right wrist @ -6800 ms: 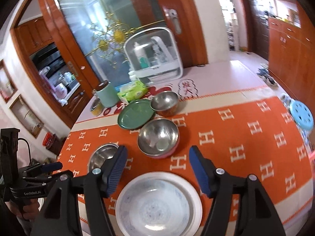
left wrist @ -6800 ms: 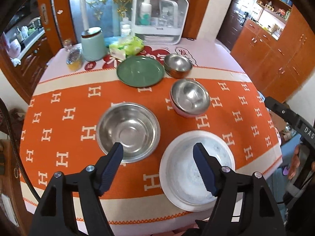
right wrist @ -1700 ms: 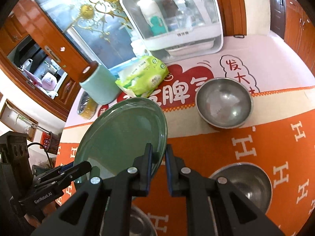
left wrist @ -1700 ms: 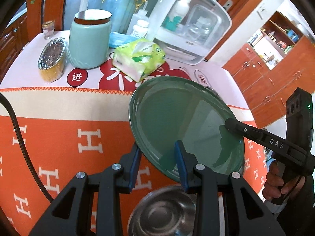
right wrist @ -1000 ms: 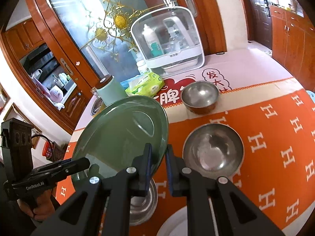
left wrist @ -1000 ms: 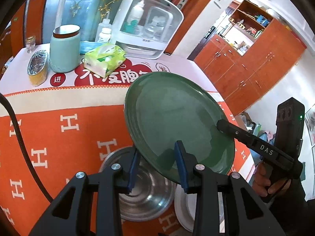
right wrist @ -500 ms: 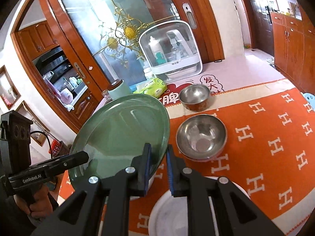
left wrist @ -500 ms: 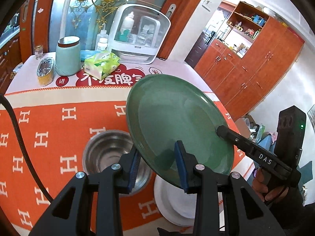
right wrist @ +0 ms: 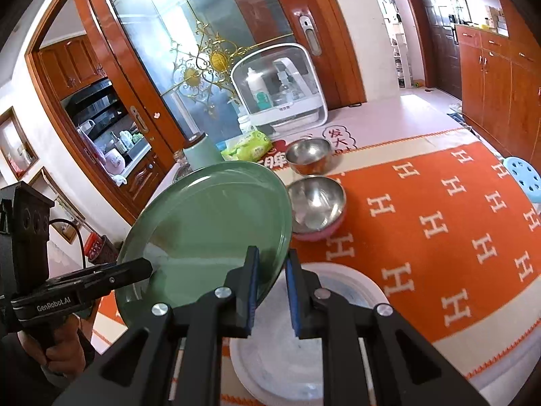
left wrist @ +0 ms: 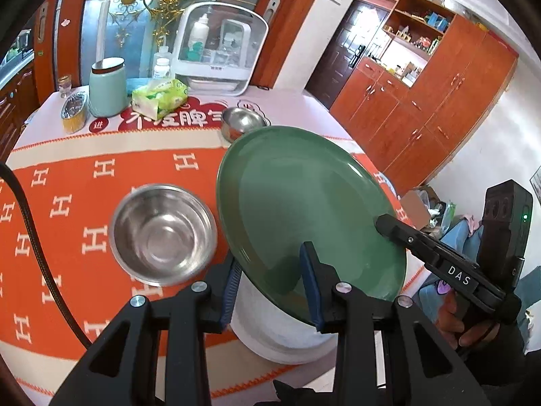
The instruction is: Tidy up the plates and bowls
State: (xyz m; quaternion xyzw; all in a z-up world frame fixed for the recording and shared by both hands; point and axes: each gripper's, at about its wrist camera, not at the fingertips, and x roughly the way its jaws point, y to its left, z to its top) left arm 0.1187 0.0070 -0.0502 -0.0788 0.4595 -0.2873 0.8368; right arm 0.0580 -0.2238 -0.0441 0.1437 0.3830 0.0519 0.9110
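A green plate hangs tilted in the air, gripped on two sides. My left gripper is shut on its near rim, and my right gripper is shut on the opposite rim of the same green plate. Right below it, near the table's front edge, lies a white plate, also in the right wrist view. A large steel bowl sits to the left of it. Farther back stand a steel bowl in a pink shell and a small steel bowl.
At the back of the orange-clothed table stand a mint canister, a tissue pack, a foil tin and a white clear-fronted box. A blue stool and wooden cabinets lie to the right.
Both grippers have carried the green plate back from the far side of the table toward the near edge. It now hangs over the white plate, beside the large steel bowl.
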